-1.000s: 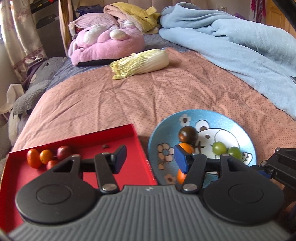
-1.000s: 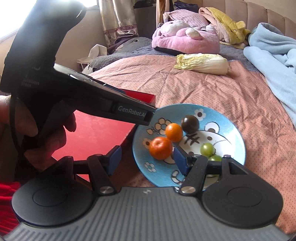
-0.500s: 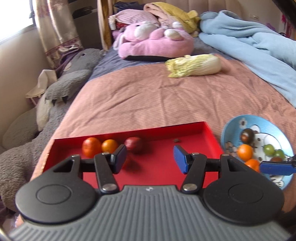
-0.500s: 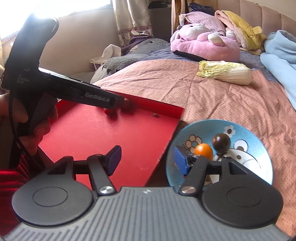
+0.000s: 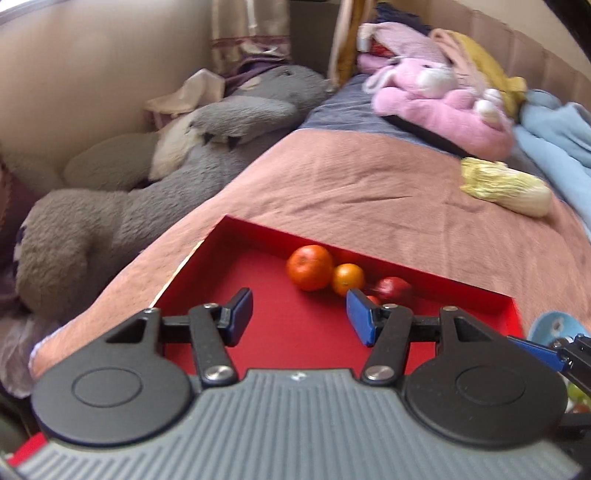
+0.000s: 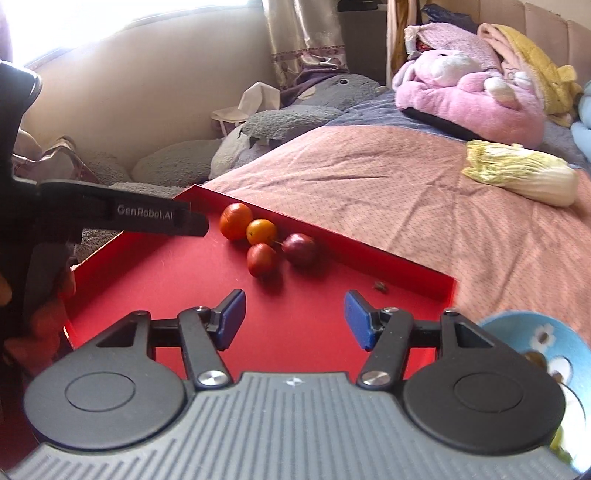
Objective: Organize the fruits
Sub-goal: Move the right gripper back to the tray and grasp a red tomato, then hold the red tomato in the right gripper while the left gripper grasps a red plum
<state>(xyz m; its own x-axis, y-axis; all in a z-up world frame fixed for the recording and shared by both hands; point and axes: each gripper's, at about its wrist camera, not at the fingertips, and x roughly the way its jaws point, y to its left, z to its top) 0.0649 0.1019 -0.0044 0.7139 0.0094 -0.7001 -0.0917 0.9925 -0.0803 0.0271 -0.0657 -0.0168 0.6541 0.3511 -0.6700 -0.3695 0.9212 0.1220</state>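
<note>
Both claws now over red tray [image 6: 436,286], apart and empty, right claw [image 6: 293,319] narrowing, fruits [image 6: 266,240] just beyond.

You get soft daylight from a blown-out window [image 6: 44,33] at upper left; fruits cast faint shadows on the red tray [image 6: 177,295]; fisheye bends the edges; the plush toys [image 5: 436,107] smear with motion blur.
</note>
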